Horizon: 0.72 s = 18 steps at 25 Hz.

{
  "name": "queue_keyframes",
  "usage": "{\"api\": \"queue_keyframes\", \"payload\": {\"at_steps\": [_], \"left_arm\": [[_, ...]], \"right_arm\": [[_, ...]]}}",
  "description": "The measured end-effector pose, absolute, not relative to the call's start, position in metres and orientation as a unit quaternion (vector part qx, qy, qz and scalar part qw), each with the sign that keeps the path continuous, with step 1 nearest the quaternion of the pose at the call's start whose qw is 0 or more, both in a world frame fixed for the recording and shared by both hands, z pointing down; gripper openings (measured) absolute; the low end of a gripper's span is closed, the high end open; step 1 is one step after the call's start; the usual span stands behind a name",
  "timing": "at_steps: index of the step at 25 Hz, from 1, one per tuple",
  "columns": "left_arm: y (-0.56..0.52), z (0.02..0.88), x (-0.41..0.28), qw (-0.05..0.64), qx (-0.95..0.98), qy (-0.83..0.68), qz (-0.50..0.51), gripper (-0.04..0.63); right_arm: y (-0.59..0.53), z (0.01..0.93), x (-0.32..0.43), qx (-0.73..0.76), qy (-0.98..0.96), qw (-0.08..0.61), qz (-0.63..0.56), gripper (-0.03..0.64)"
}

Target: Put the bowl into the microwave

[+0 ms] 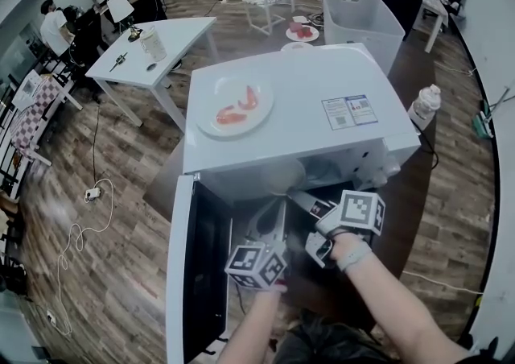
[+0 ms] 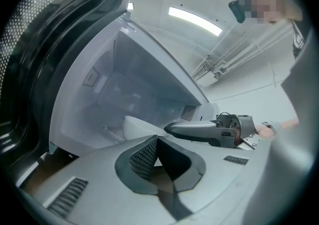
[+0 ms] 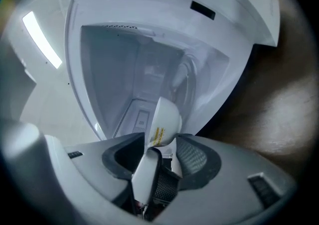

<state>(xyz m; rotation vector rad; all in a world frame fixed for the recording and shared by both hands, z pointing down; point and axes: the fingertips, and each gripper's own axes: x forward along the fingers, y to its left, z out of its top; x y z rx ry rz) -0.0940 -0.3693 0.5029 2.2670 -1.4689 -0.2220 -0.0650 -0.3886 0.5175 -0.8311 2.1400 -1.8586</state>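
Note:
The white microwave (image 1: 302, 84) stands with its door (image 1: 197, 266) swung open to the left. A white bowl (image 3: 167, 114) with a yellow label is tilted at the mouth of the cavity (image 3: 134, 69). Its rim lies between the jaws of my right gripper (image 3: 162, 140), which stand wide and open around it. From the left gripper view the bowl (image 2: 132, 127) shows low in the cavity, with a right gripper finger (image 2: 199, 129) reaching in beside it. My left gripper (image 2: 158, 142) is level just outside the opening, open and empty. Both grippers (image 1: 269, 221) (image 1: 302, 200) sit at the opening in the head view.
A plate (image 1: 235, 106) with red food and a sticker (image 1: 349, 111) lie on the microwave's top. A white bottle (image 1: 425, 105) stands to its right. A white table (image 1: 153, 44), a grey bin (image 1: 362, 20), a chair and people are further back. Cables lie on the wooden floor.

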Motion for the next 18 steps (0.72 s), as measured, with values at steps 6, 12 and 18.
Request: {"api": "queue_keyframes", "payload": {"at_steps": [6, 12, 18], "left_arm": [[-0.373, 0.505, -0.096, 0.215, 0.817, -0.53, -0.077, 0.0], [-0.377, 0.508, -0.1, 0.218, 0.816, -0.53, -0.075, 0.0], [-0.38, 0.509, -0.103, 0.22, 0.815, -0.532, -0.071, 0.0]], "right_arm": [[-0.382, 0.514, -0.071, -0.254, 0.729, 0.093, -0.628, 0.202], [-0.379, 0.513, -0.073, -0.249, 0.732, 0.093, -0.627, 0.164], [-0.379, 0.523, -0.065, -0.275, 0.745, 0.068, -0.604, 0.068]]}}
